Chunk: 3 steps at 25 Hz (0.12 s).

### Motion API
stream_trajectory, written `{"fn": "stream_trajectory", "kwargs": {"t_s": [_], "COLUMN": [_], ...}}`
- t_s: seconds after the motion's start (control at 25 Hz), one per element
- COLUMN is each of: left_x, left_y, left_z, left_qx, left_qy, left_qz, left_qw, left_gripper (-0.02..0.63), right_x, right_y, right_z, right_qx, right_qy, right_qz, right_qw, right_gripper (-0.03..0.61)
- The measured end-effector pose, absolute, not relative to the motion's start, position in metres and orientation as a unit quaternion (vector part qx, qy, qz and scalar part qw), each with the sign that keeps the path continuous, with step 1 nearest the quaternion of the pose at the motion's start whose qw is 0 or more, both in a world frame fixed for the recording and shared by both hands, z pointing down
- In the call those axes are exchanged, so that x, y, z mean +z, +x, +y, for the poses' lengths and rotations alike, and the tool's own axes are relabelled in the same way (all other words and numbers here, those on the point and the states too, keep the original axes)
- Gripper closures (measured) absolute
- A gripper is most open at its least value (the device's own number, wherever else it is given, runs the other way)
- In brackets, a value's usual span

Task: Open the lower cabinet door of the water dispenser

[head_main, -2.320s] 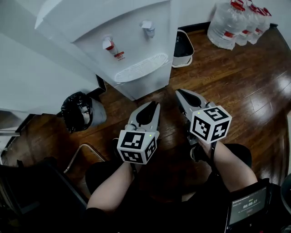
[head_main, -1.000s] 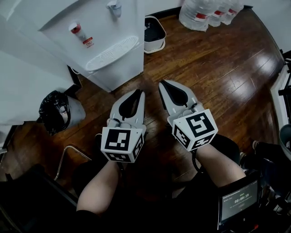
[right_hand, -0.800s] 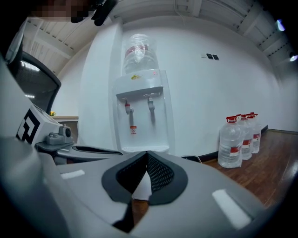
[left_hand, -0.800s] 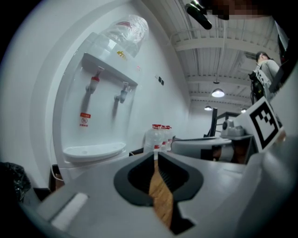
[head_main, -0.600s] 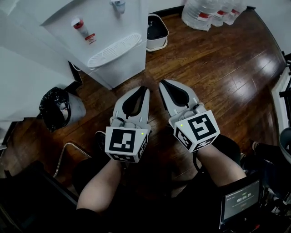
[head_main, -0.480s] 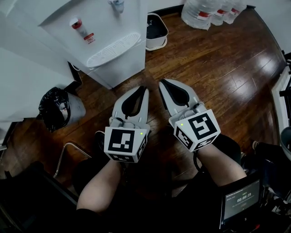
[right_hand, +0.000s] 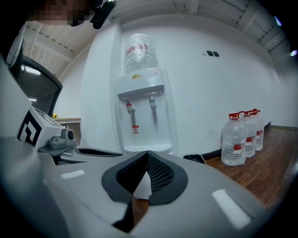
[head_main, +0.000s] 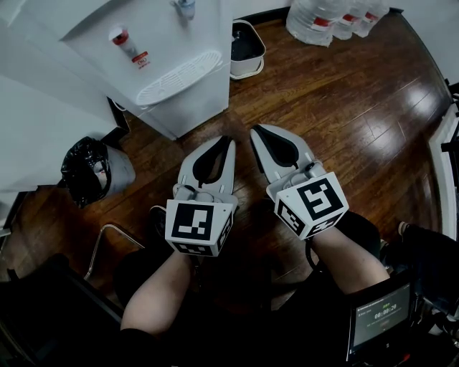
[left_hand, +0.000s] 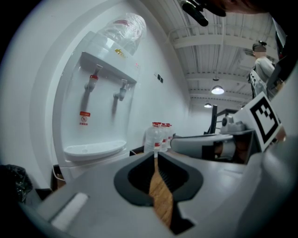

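The water dispenser stands on the wood floor against the white wall, ahead of both claws and well apart from them. Its lower cabinet door is the plain white front under the drip tray, flush with the body as far as the angle shows. Only the head view shows it, steeply foreshortened. In the right gripper view that claw's own jaws cover most of it. The gripper views alone show the one bottle upended on top. There are two taps, a red tap and a grey tap. The left claw has its jaws parted by a thin slit with only floor showing through. The right claw is pressed together at the tips. Both hold nothing and touch nothing. One white bin sits right of the dispenser and one black-bagged bin left of it. Spare water bottles line the wall, at least three, overlapping
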<state>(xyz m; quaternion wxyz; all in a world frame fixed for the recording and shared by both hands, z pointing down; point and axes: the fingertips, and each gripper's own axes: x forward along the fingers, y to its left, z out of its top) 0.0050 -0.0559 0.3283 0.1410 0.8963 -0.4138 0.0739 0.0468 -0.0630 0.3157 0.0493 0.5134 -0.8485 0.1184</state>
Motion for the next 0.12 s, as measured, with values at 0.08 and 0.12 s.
{"fn": "stream_trajectory", "kwargs": {"t_s": [0.08, 0.12], "left_x": [0.3299, 0.3309], "left_y": [0.0051, 0.0053], "left_z": [-0.0552, -0.0547], "left_qx": [0.075, 0.075], "left_qy": [0.897, 0.898], "left_qz": [-0.412, -0.410], "left_qw": [0.143, 0.144], "left_gripper": [0.571, 0.571], "right_x": [0.3155, 0.3154], "right_y": [0.0459, 0.0455], "right_z": [-0.0628, -0.0626], "right_qx": [0.118, 0.118], "right_qy": [0.513, 0.512], "right_qz": [-0.849, -0.849], "right_qw": [0.050, 0.050], "right_gripper": [0.574, 0.574]}}
